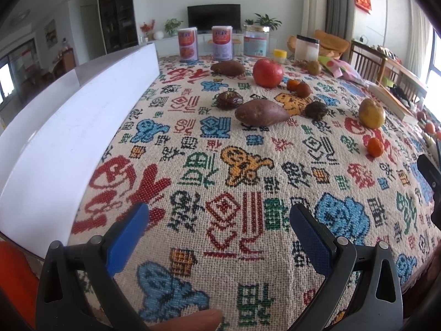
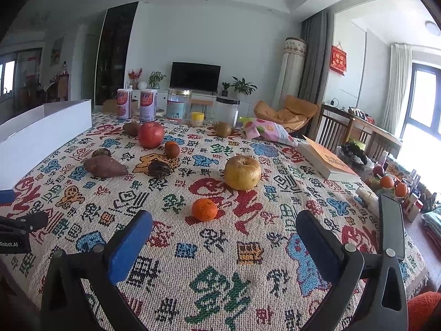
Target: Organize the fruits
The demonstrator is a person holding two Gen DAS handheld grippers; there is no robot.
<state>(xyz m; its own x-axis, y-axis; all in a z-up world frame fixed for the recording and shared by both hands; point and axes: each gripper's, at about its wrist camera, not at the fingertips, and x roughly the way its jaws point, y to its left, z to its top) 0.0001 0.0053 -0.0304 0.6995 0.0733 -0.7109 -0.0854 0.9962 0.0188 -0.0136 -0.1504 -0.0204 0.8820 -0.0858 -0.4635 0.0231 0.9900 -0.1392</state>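
Fruits and roots lie scattered on the patterned tablecloth (image 1: 220, 165). A red apple (image 1: 268, 72) (image 2: 150, 135), a yellow apple (image 1: 371, 112) (image 2: 242, 172), a small orange (image 1: 375, 146) (image 2: 204, 209), a sweet potato (image 1: 261, 112) (image 2: 104, 167) and a second sweet potato (image 1: 228, 67) are in view, plus dark shrivelled fruits (image 1: 229, 100) (image 2: 159, 168). My left gripper (image 1: 219, 220) is open over bare cloth, well short of the fruits. My right gripper (image 2: 224, 230) is open, the small orange just beyond its fingertips.
A long white box (image 1: 69, 143) (image 2: 41, 135) stands along the left side. Two cans (image 1: 188, 44), jars (image 1: 255, 41) and a small yellow-lidded pot (image 1: 279, 55) line the far edge. A book (image 2: 328, 162) and a snack bag (image 2: 270, 132) lie at right.
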